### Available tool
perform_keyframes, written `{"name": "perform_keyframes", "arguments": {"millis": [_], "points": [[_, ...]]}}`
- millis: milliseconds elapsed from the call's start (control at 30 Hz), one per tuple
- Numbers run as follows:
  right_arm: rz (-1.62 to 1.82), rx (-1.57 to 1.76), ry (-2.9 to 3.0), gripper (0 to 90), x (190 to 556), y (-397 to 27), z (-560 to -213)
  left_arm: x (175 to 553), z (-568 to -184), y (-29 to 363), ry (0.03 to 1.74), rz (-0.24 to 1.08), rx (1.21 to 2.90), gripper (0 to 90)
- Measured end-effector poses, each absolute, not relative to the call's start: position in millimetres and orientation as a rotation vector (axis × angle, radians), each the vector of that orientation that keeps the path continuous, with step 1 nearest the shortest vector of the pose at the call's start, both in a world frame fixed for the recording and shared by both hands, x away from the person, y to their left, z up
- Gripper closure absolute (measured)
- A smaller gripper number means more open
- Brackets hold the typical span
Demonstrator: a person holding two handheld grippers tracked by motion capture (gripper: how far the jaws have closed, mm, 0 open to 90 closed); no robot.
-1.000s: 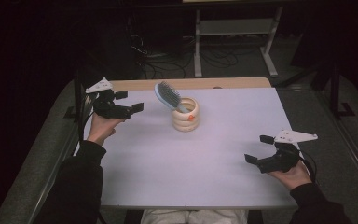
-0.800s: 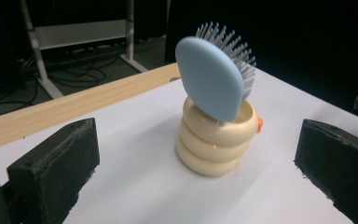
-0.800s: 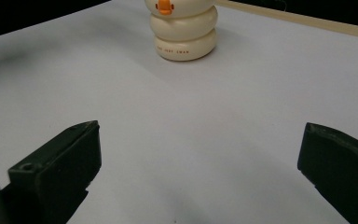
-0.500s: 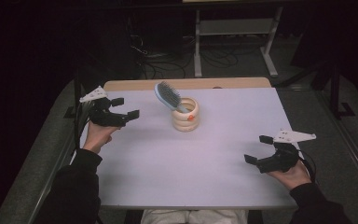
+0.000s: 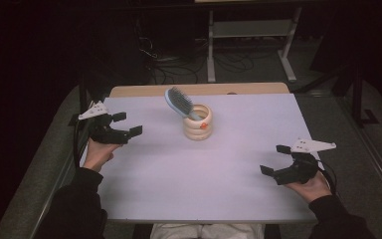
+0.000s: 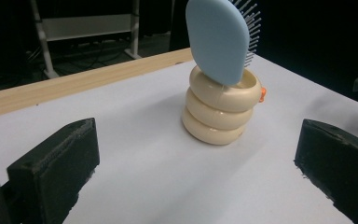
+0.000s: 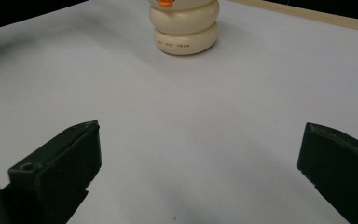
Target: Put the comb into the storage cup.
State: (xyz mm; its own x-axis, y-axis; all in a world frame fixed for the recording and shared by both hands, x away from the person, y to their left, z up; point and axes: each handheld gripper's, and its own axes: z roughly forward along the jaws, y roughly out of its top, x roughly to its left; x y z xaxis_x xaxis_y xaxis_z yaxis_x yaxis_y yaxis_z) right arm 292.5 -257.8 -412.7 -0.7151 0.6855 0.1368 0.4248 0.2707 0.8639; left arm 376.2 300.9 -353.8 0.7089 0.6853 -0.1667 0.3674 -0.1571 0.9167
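A cream ringed holder (image 5: 198,124) (image 6: 220,112) (image 7: 184,25) with an orange mark stands at the middle back of the white table (image 5: 189,174). A blue hairbrush (image 5: 177,101) (image 6: 219,39) stands in it, its bristled head leaning up and to the left. At the table's left edge my left gripper (image 5: 127,124) (image 6: 196,172) is open and holds nothing; it points at the holder. Well short of the holder, near the front right, my right gripper (image 5: 275,159) (image 7: 196,172) stands open over bare table.
A wooden strip (image 5: 199,89) (image 6: 74,84) runs along the table's far edge. Behind it, on the dark floor, are cables (image 5: 179,64) and a metal frame (image 5: 251,35). The person's dark sleeves (image 5: 74,209) come in from the bottom.
My left gripper has drawn back to the left and toward the person, away from the holder. The right gripper and the brush have stayed put.
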Motion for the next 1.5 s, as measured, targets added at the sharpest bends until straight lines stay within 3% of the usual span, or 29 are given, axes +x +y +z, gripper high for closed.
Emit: {"name": "perform_keyframes", "arguments": {"millis": [1000,1500], "points": [[1.391,1.037,2.288,0.0,293,-257,-415,337,-391,339,0.909,0.369,1.749,0.0],[1.391,1.035,2.292,0.0,292,-257,-415,318,-401,354,0.866,0.415,1.743,0.0]]}}
